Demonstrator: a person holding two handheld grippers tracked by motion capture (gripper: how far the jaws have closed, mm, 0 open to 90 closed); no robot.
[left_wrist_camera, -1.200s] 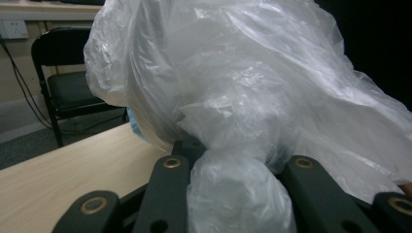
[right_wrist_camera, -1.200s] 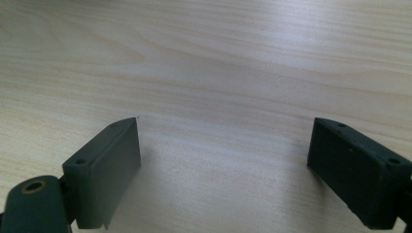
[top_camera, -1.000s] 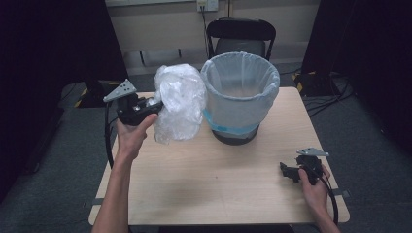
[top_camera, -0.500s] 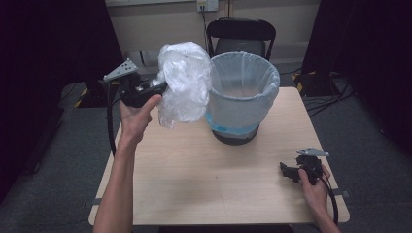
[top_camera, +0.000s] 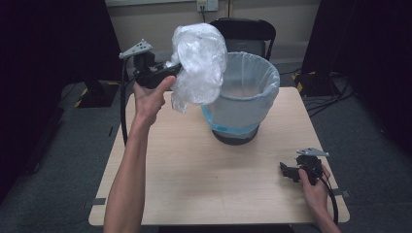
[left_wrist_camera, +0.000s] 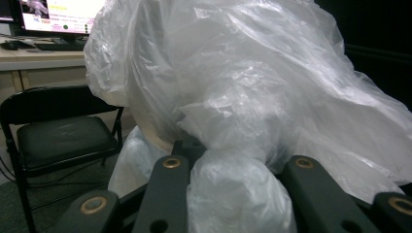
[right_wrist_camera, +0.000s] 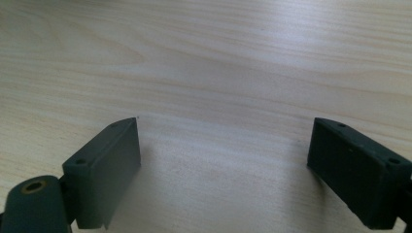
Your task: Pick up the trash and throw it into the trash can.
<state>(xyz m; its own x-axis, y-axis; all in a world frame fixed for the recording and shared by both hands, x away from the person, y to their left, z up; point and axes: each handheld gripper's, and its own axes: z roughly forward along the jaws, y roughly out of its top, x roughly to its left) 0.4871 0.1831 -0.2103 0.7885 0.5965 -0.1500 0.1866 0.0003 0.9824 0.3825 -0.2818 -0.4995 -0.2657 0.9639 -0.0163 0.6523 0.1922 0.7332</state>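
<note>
So the left gripper (top_camera: 171, 71), clamped on the plastic bag (top_camera: 199, 63), has lifted higher; right gripper (top_camera: 290, 172) stays gaping on the table (top_camera: 194, 184).

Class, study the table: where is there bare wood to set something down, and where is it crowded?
The table is bare across its near half, from the left edge to the right gripper, and along its left side under the raised left gripper. It is crowded at the far middle, around the bin and the plastic bag held beside it.

A crumpled clear plastic bag (top_camera: 199, 63) hangs in the air, pinched at its lower edge, just left of the lined bin (top_camera: 245, 97) on the bench.
</note>
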